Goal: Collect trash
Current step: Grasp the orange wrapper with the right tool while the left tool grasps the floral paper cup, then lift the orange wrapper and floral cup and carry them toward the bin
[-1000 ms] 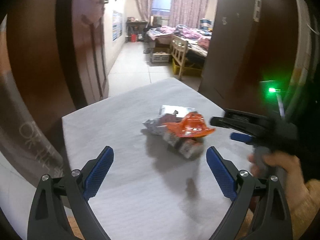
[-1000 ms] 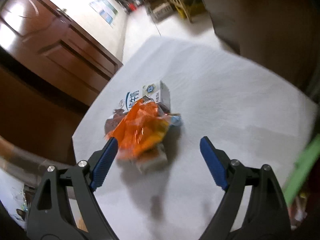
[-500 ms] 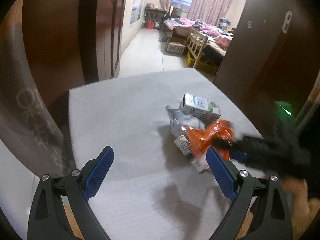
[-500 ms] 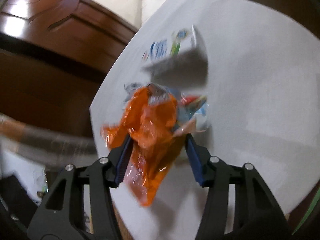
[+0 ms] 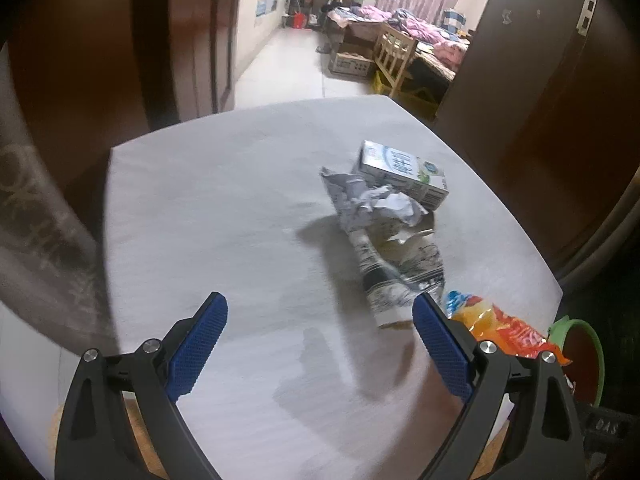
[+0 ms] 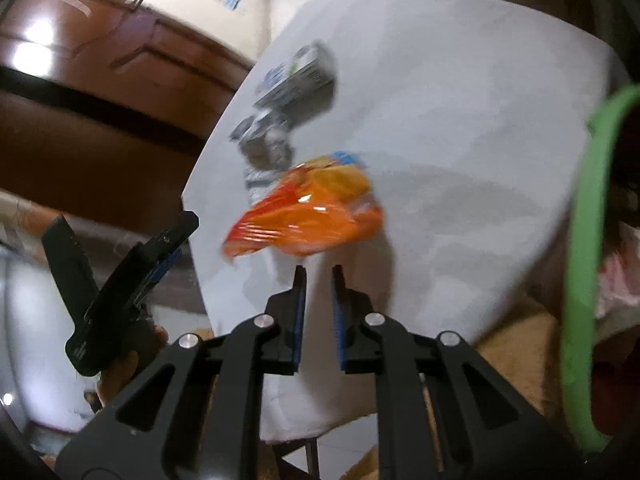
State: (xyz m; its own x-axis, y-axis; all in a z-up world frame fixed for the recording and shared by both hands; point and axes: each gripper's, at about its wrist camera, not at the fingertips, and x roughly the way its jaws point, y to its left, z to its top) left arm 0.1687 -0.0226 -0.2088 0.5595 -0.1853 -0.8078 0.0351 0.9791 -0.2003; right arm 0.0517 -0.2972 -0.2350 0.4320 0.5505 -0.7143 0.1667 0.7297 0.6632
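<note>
Left wrist view: a green-rimmed bin (image 5: pixel 582 350) was seen at the right edge of the desk (image 5: pixel 224 208), dark and reddish inside. What lay in it could not be told. A white milk carton (image 5: pixel 404 170) with blue and green print was laid on its side on the desk. Small writing was printed on it, but it was too blurry to be read. A crumpled silver wrapper (image 5: pixel 384 216) was pressed right against the carton, and a flat black-and-white packet (image 5: pixel 400 276) was laid just in front of that. The jaws of the left gripper (image 5: pixel 320 344) were spread wide with nothing between them. The packet was found just ahead of the right-hand jaw.

In the right wrist view, the orange snack bag (image 6: pixel 308 212) was seen just past the tips of the right gripper (image 6: pixel 318 276), above the desk (image 6: pixel 460 128). The jaws were drawn nearly together, with a thin gap left. Whether an edge of the bag was pinched could not be told from the blurred picture. The green rim of the bin (image 6: pixel 588 240) was curved along the right side, close by. The same orange bag (image 5: pixel 504 332) was also seen in the left wrist view, between the packet and the bin.
</note>
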